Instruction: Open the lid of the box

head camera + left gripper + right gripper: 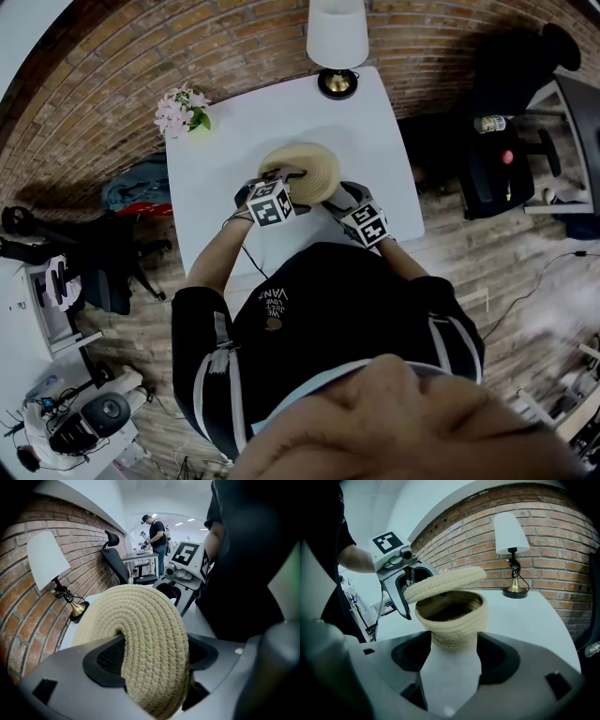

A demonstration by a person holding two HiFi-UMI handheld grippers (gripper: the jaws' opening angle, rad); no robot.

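Left claw (154, 656) is clenched on the rim of the woven lid (140, 616), which is held tilted over the open mouth of the box (452, 620). The box stands on the white desk (272, 122), its lower wall grasped between the jaws of the right claw (452, 656).

- lid (140, 634) and box (452, 620): coiled rope, rough, matt.
- left tongs (150, 656) and right tongs (452, 656): matt grey plastic with dark textured pads.
- surface (281, 122): smooth, matt white.
- far wall (562, 541): rough brick.
- lamp base (515, 590): glossy, probably brass.
- floor (450, 244): wood planks.
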